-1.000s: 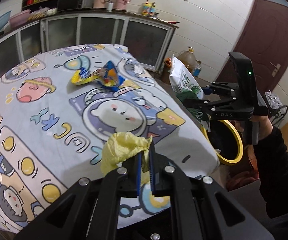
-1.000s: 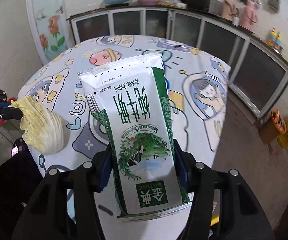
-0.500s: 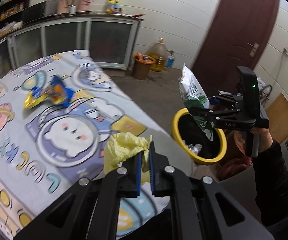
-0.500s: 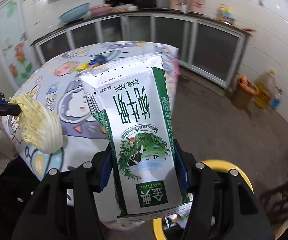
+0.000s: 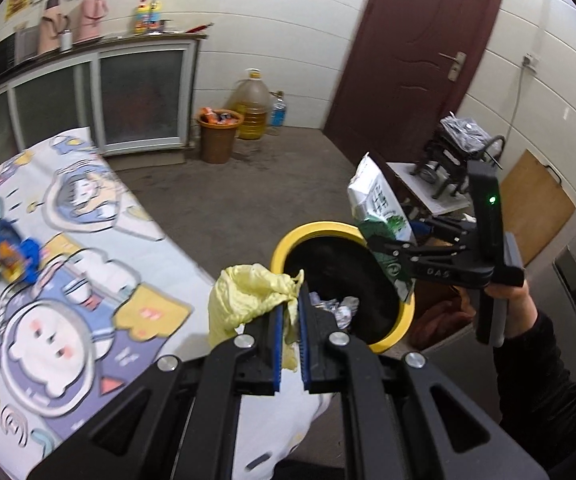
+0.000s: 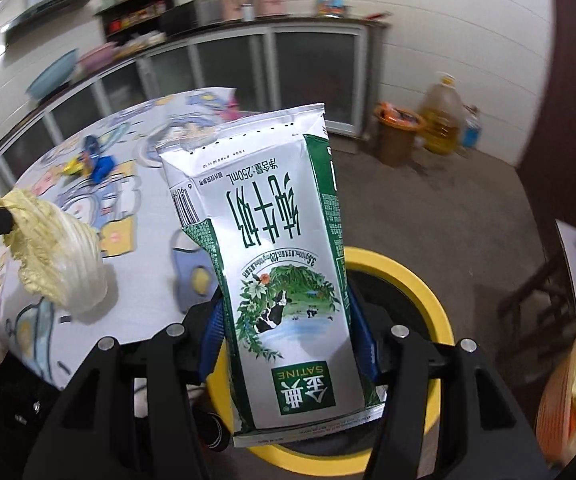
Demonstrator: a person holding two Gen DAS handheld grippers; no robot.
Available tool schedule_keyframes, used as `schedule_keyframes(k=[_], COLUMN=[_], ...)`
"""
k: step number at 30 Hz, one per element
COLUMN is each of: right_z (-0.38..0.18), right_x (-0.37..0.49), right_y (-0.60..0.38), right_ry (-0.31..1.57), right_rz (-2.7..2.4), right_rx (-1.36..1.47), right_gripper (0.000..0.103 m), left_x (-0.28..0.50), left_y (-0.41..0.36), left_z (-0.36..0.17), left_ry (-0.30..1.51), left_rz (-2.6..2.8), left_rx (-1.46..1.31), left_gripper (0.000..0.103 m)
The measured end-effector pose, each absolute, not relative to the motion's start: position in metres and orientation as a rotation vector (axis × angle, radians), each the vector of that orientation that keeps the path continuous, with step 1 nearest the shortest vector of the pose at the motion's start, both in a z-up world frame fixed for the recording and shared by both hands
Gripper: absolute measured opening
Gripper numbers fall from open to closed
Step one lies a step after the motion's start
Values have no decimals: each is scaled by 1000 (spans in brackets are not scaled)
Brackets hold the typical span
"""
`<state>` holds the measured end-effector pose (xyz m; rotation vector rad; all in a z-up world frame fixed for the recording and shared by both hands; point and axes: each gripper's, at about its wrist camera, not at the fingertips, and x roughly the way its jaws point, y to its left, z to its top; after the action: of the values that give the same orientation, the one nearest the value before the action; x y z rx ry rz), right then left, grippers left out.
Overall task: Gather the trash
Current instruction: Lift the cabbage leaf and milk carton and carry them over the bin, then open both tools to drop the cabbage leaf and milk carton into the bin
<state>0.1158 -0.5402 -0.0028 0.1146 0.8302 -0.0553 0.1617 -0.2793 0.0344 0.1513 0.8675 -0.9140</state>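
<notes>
Open mouth of yellow bin (image 5: 401, 316) (crumpled foil inside) beside table edge (image 5: 192, 264); bare floor (image 5: 224, 200) beyond

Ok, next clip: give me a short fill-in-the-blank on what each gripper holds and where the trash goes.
1. The left gripper is shut on a crumpled ____ leaf of cabbage.
2. The right gripper clamps a green-and-silver ____ carton.
3. The round bin has a ____ rim.
4. A blue-and-yellow snack wrapper lies on the ____.

Answers: yellow; milk; yellow; table

- A brown door (image 5: 415, 52) is standing closed in the white tiled wall.
- An oil jug (image 5: 251, 104) is sitting just beside an orange bucket (image 5: 219, 136).
- Pink flasks (image 5: 88, 16) are standing on the cabinet counter (image 5: 100, 46).
</notes>
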Motion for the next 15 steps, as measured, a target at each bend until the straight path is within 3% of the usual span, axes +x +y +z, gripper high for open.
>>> schedule_keyframes(k=[15], right_z=[-58], right_x=[89], right_y=[-598], right_ry=[885], right_rz=[-263], right_rx=[262], right_gripper=[53], left_x=[170], left_y=[-399], left_z=[-1], left_ry=[910], left_rz=[-1036], left_rx=[206], left_gripper=[6])
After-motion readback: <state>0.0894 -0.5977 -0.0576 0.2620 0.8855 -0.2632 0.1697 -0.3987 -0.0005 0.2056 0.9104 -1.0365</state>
